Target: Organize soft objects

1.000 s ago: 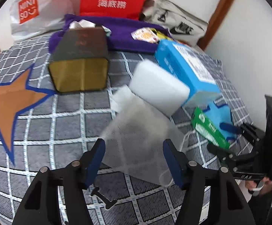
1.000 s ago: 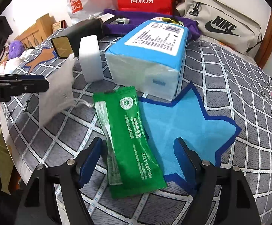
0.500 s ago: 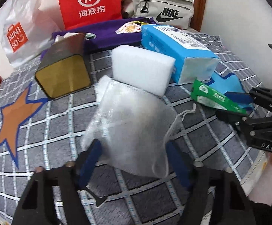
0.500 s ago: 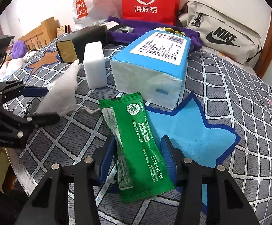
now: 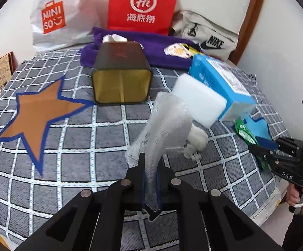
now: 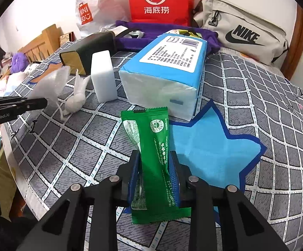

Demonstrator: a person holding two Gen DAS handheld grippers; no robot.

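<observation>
The left tool (image 5: 150,179) pinches the thin mesh bag (image 5: 164,123), and the right tool (image 6: 154,176) has just closed on the green packet (image 6: 151,156), both above the bed (image 6: 256,87); either could slip.

Bed (image 6: 266,96), grey checked cover with orange star (image 5: 38,115) and blue star (image 6: 210,152). On it: blue tissue pack (image 6: 166,71), white foam block (image 6: 103,77), dark box (image 5: 121,77), purple cloth (image 5: 161,48), grey Nike bag (image 6: 241,29).
</observation>
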